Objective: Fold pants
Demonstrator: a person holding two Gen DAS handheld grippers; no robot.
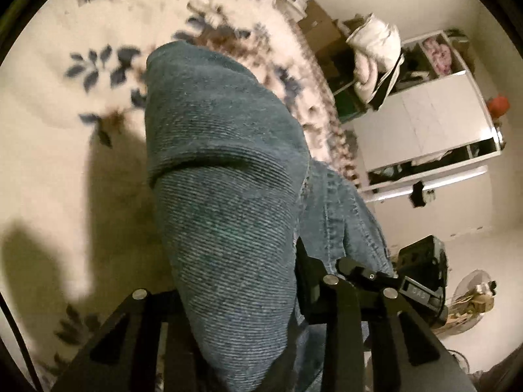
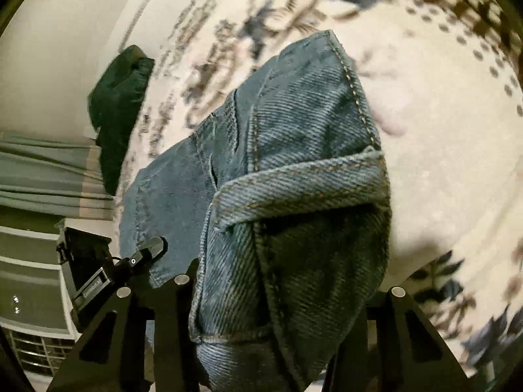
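Two hand-held grippers, left (image 1: 235, 294) and right (image 2: 281, 297), each clamped blue denim pants (image 1: 225, 176), lifted above floral cream rug (image 1: 49, 130) | step: carrying fold over | next: lower evenly, align edges.

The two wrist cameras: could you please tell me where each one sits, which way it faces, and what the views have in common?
Left wrist: sits on the left claw, looking down along its black fingers at the jeans held over the floral rug; the right claw shows alongside.
Right wrist: sits on the right claw, looking down at the jeans' stitched hem; the left claw shows at left.
Shared: jeans, rug, and each other's claw.
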